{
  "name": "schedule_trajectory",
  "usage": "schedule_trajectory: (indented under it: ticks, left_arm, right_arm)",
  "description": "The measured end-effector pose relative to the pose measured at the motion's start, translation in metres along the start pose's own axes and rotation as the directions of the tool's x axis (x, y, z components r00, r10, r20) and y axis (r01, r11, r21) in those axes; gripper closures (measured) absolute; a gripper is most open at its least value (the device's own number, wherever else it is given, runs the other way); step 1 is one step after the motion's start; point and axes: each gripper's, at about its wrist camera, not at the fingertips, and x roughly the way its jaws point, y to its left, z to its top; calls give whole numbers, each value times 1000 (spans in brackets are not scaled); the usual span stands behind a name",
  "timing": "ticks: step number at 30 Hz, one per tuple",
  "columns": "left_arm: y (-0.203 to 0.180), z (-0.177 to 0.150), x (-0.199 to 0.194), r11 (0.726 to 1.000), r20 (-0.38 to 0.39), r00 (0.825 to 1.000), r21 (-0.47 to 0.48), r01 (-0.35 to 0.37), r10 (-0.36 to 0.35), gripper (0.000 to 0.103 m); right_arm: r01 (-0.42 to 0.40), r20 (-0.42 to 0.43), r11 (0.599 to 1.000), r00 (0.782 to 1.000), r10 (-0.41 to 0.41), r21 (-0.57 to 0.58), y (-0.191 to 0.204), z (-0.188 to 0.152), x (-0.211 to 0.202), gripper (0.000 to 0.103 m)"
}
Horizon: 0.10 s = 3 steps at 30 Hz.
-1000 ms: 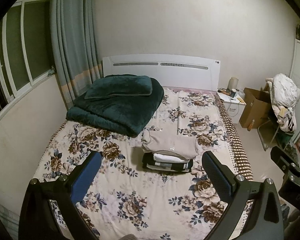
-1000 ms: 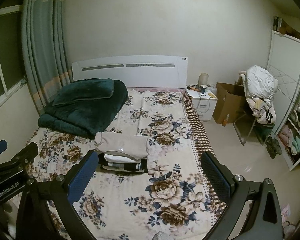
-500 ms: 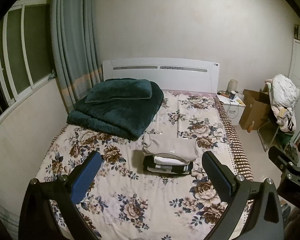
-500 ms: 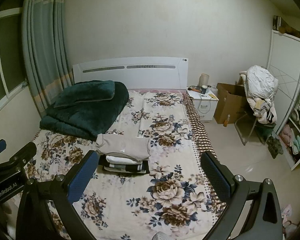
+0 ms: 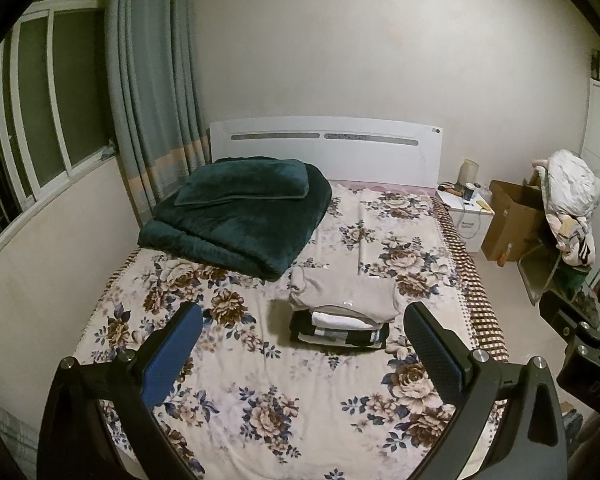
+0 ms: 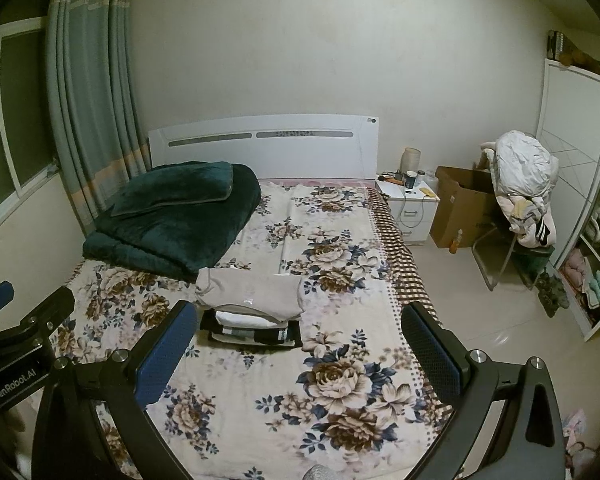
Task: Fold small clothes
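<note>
The left gripper [image 5: 302, 334] hangs above the foot of the bed [image 5: 260, 400], fingers spread wide and holding nothing, probably because the folding looks finished. The stack of folded clothes [image 5: 342, 314] sits ahead of it, between the fingertips and well beyond them, squared up with a beige top uppermost. The right gripper [image 6: 300, 332] is likewise spread and empty; the stack [image 6: 252, 312] lies ahead, nearer its left finger.

Lower layers of the folded clothes stack [image 5: 342, 330] mostly hidden under the beige top piece [image 5: 342, 294]. Small items on the nightstand [image 6: 410, 196] too tiny to identify. Window [image 5: 28, 120] cropped at left.
</note>
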Motion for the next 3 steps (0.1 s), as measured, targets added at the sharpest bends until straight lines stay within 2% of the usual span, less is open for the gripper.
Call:
schedule_trajectory:
  ticks: [3]
  left_arm:
    - [4, -2, -2, 1000, 6, 1000, -10, -13, 13, 0]
  right_arm:
    - [-1, 1, 1000, 1000, 1, -3, 6, 4, -1, 0]
